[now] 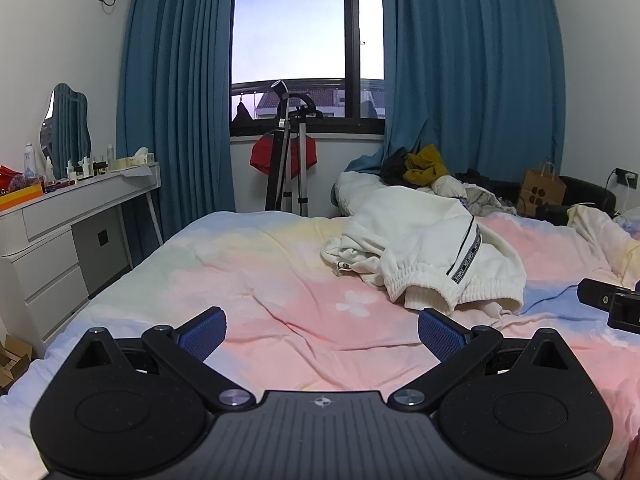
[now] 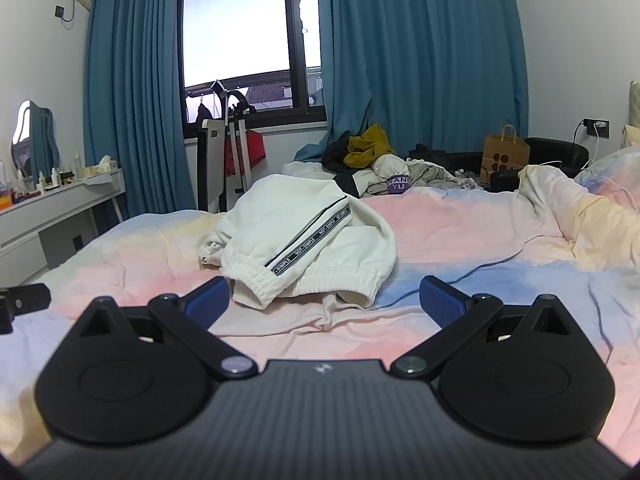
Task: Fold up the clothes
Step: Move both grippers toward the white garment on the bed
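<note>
Clearly soft, thick and limp: white sweatpants (image 2: 304,240) bunched toward the bed's (image 1: 256,280) far edge, unfolded. Best pinched at the ribbed cuffs or waistband. Left tool (image 1: 322,330) and right tool (image 2: 324,300) both spread apart, holding nothing.

You can't see the far end of the white sweatpants (image 2: 304,236); it runs behind the clothes pile (image 2: 372,156). Right gripper's body (image 1: 612,304) is cut off at the frame edge. Dresser bottles (image 1: 86,166) too small to tell.
</note>
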A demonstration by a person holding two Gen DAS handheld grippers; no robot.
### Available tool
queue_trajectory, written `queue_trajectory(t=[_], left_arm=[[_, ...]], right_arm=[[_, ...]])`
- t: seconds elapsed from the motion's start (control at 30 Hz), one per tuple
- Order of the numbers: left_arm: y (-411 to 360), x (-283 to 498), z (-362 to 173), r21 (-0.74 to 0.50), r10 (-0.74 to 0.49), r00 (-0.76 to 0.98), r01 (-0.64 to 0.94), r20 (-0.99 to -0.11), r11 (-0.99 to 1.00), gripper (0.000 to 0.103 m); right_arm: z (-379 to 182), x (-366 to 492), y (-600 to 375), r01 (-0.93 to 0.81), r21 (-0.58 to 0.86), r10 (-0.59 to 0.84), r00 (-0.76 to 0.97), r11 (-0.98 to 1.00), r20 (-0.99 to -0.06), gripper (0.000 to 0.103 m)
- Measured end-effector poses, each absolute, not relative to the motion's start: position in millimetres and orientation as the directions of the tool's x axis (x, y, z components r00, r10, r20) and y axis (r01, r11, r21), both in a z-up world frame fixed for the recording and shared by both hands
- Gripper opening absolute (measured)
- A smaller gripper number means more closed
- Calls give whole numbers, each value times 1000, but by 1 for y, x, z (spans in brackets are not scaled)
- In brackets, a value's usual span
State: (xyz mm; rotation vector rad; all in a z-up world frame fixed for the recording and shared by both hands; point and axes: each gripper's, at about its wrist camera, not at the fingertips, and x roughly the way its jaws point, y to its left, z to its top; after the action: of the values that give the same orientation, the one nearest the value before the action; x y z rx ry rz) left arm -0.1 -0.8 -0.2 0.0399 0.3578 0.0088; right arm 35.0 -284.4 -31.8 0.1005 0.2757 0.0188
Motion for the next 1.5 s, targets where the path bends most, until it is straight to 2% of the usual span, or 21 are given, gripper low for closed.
queue_trajectory(t=[0.23, 0.57, 0.8, 0.97, 1.13, 1.23, 1.33, 1.5], left_arm=[[-8, 2, -3, 53, 17, 933, 2, -358, 999, 103], [7, 4, -6, 3, -20, 929, 22, -368, 1000, 103], [18, -1, 2, -42, -29, 940, 16, -341, 999, 103], [30, -6, 5, -58, -21, 939, 1, -344, 998, 103], [26, -4, 5, -31, 7, 935, -19, -356, 999, 103], [19, -2, 0, -12, 10, 934, -15, -356, 1000, 103], [12, -1, -7, 6, -11, 944, 13, -330, 1000, 103], [-3, 21, -17, -30, -93, 931, 88, -352, 996, 101]], right_arm=[[-34, 34, -287, 2, 111, 28, 963, 994, -267, 103], [-32, 29, -280, 19, 134, 14, 971, 991, -237, 103], [-21, 44, -270, 66, 118, -28, 955, 991, -296, 103], [17, 63, -256, 104, 66, -72, 925, 992, -374, 103], [37, 75, -248, 123, 59, -94, 928, 991, -360, 103], [32, 86, -254, 98, 78, -63, 929, 992, -364, 103], [13, 85, -269, 124, 70, -96, 943, 990, -320, 103], [-26, 85, -293, 143, 145, -72, 909, 979, -411, 103]])
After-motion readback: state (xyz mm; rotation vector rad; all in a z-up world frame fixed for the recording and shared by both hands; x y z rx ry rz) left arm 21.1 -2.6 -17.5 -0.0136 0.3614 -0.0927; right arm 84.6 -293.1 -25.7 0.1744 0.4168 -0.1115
